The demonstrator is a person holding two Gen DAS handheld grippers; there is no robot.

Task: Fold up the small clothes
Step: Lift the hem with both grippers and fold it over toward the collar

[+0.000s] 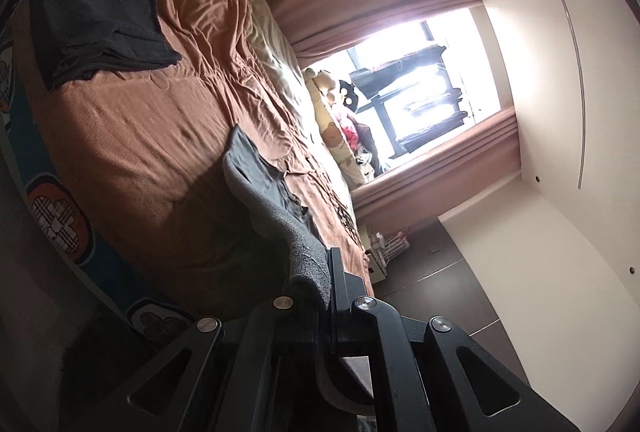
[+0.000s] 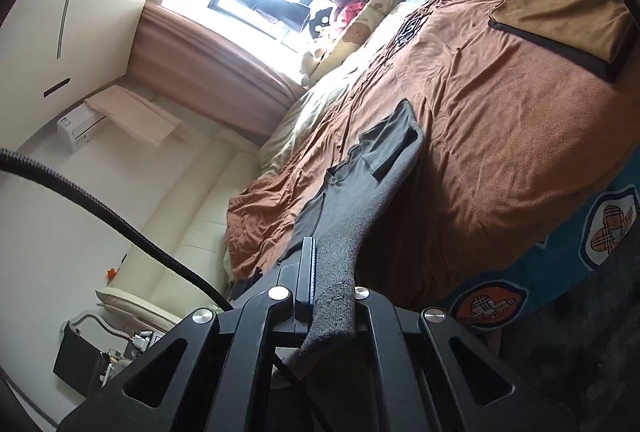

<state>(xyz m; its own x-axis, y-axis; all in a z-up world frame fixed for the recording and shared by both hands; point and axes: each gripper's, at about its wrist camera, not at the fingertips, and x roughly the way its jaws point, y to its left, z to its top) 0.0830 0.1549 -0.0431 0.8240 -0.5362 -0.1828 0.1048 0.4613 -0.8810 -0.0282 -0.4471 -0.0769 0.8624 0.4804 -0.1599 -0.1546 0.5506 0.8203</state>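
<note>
A grey sock [image 1: 280, 208] is stretched in the air above the bed, one end in each gripper. My left gripper [image 1: 330, 272] is shut on one end of it. My right gripper [image 2: 320, 272] is shut on the other end of the sock [image 2: 360, 216], whose tail hangs down over the jaw. A dark grey garment [image 1: 264, 168] lies flat on the brown bedspread under the sock; it also shows in the right wrist view [image 2: 360, 160].
A folded black shirt with a paw print [image 1: 96, 20] lies at the far end of the brown bedspread [image 1: 160, 112]. A tan folded garment with a black edge [image 2: 560, 8] lies on the bed. Plush toys [image 2: 352, 28] sit by the window. A black cable [image 2: 100, 208] crosses left.
</note>
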